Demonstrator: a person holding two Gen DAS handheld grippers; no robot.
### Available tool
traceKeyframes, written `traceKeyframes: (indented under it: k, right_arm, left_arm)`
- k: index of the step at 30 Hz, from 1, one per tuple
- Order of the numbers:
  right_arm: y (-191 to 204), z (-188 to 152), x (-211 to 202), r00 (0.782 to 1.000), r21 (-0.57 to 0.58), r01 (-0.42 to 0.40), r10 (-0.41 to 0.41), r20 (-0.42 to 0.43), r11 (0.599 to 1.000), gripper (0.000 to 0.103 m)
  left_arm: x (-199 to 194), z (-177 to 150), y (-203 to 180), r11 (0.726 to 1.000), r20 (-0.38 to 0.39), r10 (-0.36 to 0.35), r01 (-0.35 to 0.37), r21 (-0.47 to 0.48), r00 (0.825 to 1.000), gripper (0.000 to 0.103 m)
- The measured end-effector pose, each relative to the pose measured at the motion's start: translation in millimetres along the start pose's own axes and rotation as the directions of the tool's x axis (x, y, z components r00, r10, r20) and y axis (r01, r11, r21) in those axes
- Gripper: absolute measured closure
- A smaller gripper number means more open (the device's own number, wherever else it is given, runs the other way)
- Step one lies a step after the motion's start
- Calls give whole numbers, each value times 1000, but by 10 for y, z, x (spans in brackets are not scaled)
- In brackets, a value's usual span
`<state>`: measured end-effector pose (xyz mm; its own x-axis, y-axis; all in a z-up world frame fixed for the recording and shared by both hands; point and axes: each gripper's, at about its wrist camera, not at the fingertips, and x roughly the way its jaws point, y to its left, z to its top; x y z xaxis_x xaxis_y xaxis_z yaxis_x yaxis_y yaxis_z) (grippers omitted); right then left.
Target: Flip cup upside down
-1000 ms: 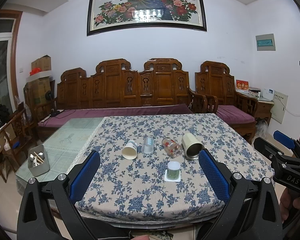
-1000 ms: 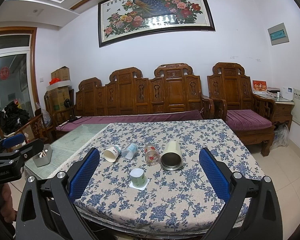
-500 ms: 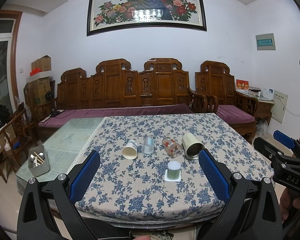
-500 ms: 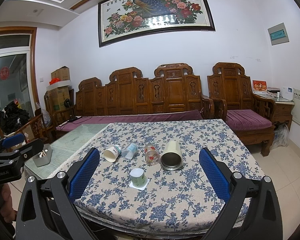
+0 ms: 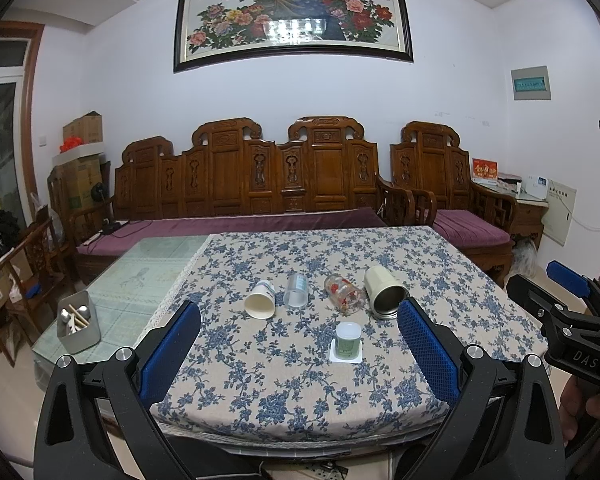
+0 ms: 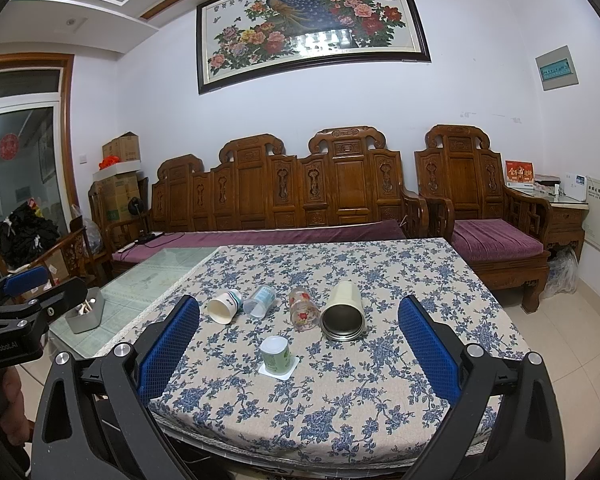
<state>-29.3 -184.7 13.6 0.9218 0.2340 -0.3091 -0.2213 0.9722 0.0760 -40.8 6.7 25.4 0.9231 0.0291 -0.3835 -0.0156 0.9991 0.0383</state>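
A small green cup [image 5: 348, 338] [image 6: 275, 354] stands on a white coaster near the table's front. Behind it several cups lie on their sides: a white paper cup [image 5: 260, 305] [image 6: 225, 307], a clear plastic cup [image 5: 296, 289] [image 6: 259, 301], a glass with red flowers [image 5: 342, 298] [image 6: 303, 309] and a cream steel tumbler [image 5: 384, 292] [image 6: 343, 312]. My left gripper [image 5: 298, 354] is open and empty, short of the table's front edge. My right gripper [image 6: 298, 354] is open and empty, also short of the edge.
The table [image 5: 300, 392] has a blue floral cloth; its left part is bare glass. A grey box with utensils [image 5: 78, 326] stands on the glass at the left. A wooden bench [image 5: 260, 184] and armchair [image 6: 484, 208] stand behind the table.
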Motion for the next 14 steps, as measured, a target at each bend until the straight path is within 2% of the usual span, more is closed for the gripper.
traceKeyframes:
  k: [14]
  right_arm:
    - [-1,-1,0,1000,-1,0,0,-1,1000,3]
  left_arm:
    - [-23,-32,34,1000,6,3,-3,-5,1000,8]
